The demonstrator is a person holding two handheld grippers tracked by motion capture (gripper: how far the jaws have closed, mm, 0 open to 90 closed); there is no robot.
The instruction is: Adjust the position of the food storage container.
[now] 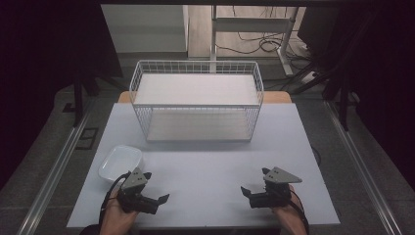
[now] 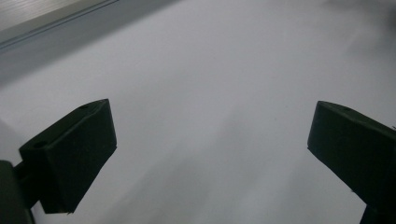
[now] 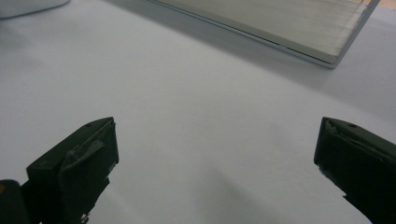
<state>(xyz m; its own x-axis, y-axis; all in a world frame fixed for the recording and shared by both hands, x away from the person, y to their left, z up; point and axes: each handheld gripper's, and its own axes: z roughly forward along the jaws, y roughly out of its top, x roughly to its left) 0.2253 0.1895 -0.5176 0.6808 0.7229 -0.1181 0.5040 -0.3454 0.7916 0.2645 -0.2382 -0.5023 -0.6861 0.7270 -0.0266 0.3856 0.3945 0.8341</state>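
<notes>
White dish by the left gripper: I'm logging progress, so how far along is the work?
Nothing looks done yet. The shallow white dish sits untouched on the table beside the left gripper. Both it and the right gripper hold nothing, jaws open. The white wire basket stands unused; all handling remains.

Left tool (image 2: 210, 158) with jaws wide apart over bare white table (image 2: 210, 70), nothing between them.

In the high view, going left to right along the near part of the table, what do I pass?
White dish → left claw → right claw. Both claws are open with nothing between their jaws. The wire basket sits farther back and spans the middle, so it has no clear place in this order.
</notes>
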